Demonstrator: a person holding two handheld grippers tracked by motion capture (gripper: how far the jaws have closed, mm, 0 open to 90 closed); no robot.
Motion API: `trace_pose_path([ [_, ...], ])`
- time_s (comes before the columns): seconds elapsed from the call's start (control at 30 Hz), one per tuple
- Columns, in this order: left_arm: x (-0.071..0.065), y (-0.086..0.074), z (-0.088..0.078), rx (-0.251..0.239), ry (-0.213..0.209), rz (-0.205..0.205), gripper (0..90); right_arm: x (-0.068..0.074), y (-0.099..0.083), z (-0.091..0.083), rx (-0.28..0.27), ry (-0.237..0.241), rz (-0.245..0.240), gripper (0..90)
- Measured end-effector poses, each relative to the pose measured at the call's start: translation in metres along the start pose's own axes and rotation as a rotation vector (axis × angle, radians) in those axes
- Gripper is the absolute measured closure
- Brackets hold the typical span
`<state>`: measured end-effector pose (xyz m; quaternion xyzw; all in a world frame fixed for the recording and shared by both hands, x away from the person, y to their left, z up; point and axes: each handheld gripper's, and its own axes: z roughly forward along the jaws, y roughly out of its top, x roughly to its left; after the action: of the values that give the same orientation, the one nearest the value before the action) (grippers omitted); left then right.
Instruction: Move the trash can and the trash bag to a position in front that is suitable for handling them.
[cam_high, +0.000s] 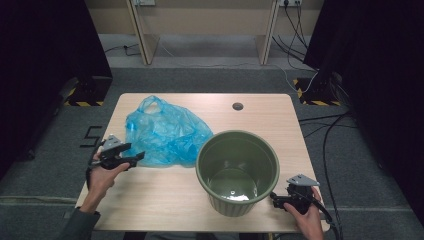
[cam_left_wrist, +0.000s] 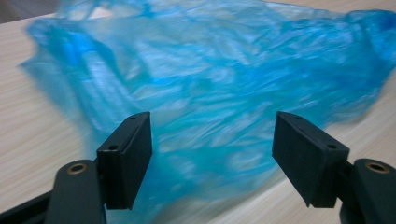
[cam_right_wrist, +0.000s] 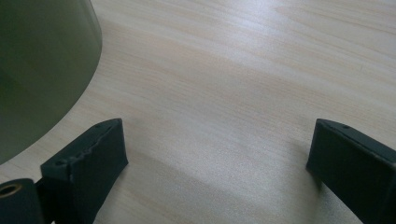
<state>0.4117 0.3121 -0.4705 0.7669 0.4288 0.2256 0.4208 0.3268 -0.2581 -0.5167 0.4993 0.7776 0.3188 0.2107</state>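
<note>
- Two forearms reach in from the bottom edge of the high view, each hand holding a black two-jaw gripper over a light wooden counter (cam_high: 165, 200).
- Left gripper (cam_high: 134, 160) sits near the counter's left edge, held by the left hand (cam_high: 102, 175), its tips pointing right, at the edge of a crumpled translucent blue plastic bag (cam_high: 162, 132).
- From the left gripper view, its black fingers (cam_left_wrist: 126, 158) stand wide apart, nothing between them; the blue bag lies flat on the counter just ahead, spreading across most of the frame.
- Right gripper (cam_high: 276, 200) rests low at the counter's near right corner, held by the right hand (cam_high: 307, 215), a grey three-cornered plate on top.
- From the right gripper view, its fingers (cam_right_wrist: 93, 158) are also spread wide with bare wood between them; the curved wall of a large round olive-green plastic bucket (cam_right_wrist: 42, 70) rises just beside the left one, not touching it.
- Seen from above, the green bucket (cam_high: 237, 170) stands upright at centre-right of the counter, open and empty, its rim touching or overlapping the bag's right edge.
- Small round dark grommet (cam_high: 238, 106) sits in the counter's far side.
</note>
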Motion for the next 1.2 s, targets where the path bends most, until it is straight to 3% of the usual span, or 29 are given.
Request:
trace_pose_path([
  [0.1, -0.016, 0.007, 0.008, -0.012, -0.016, 0.025, 25.5, 0.0, 0.0, 0.0, 0.0, 0.0, 0.0, 4.7],
  [0.17, -0.026, 0.011, 0.013, -0.008, -0.053, 0.033, 25.5, 0.0, 0.0, 0.0, 0.0, 0.0, 0.0, 4.7],
  [0.23, -0.029, 0.015, 0.014, -0.01, -0.044, 0.047, 25.8, 0.0, 0.0, 0.0, 0.0, 0.0, 0.0, 4.7],
  [0.33, -0.015, 0.014, 0.008, -0.005, 0.002, 0.032, 26.4, 0.0, 0.0, 0.0, 0.0, 0.0, 0.0, 4.8],
  [0.5, 0.015, -0.004, -0.016, 0.03, 0.091, 0.01, 27.2, 0.0, 0.0, 0.0, 0.0, 0.0, 0.001, 4.7],
  [0.53, 0.015, -0.004, -0.016, 0.03, 0.091, 0.01, 26.9, 0.0, 0.0, 0.0, 0.0, 0.0, 0.001, 4.7],
  [0.6, 0.03, -0.012, -0.032, 0.031, 0.138, -0.023, 25.1, 0.0, 0.0, 0.0, 0.001, -0.001, 0.002, 4.6],
  [0.63, 0.031, -0.012, -0.036, 0.025, 0.141, -0.033, 24.4, 0.0, 0.0, 0.0, 0.001, -0.001, 0.002, 4.4],
  [0.7, 0.031, -0.011, -0.04, 0.007, 0.134, -0.041, 23.8, 0.001, 0.001, 0.001, 0.002, -0.002, 0.007, 3.6],
  [0.73, 0.023, -0.005, -0.04, -0.004, 0.096, -0.027, 23.8, 0.001, 0.001, 0.001, 0.003, -0.002, 0.007, 3.2],
  [0.83, 0.002, 0.007, -0.031, -0.006, 0.036, 0.023, 23.9, 0.002, 0.001, 0.001, 0.005, -0.002, 0.011, 2.8],
  [0.97, -0.013, 0.021, -0.018, -0.033, -0.004, 0.031, 23.6, 0.002, 0.001, 0.001, 0.006, -0.002, 0.011, 2.7],
  [1.0, -0.023, 0.028, -0.005, -0.023, -0.044, 0.042, 23.2, 0.002, 0.001, 0.001, 0.006, -0.002, 0.01, 2.6],
  [1.03, -0.023, 0.028, -0.005, -0.023, -0.044, 0.042, 22.9, 0.002, 0.001, 0.001, 0.006, -0.002, 0.01, 2.6],
  [1.07, -0.034, 0.03, 0.011, 0.0, -0.082, 0.058, 22.8, 0.002, 0.001, 0.001, 0.007, -0.001, 0.009, 2.6],
  [1.1, -0.034, 0.03, 0.011, 0.0, -0.082, 0.058, 22.7, 0.002, 0.001, 0.001, 0.007, -0.001, 0.009, 2.6],
  [1.2, -0.049, 0.027, 0.041, 0.009, -0.125, 0.046, 23.6, 0.002, 0.001, 0.001, 0.005, -0.001, 0.01, 2.6],
])
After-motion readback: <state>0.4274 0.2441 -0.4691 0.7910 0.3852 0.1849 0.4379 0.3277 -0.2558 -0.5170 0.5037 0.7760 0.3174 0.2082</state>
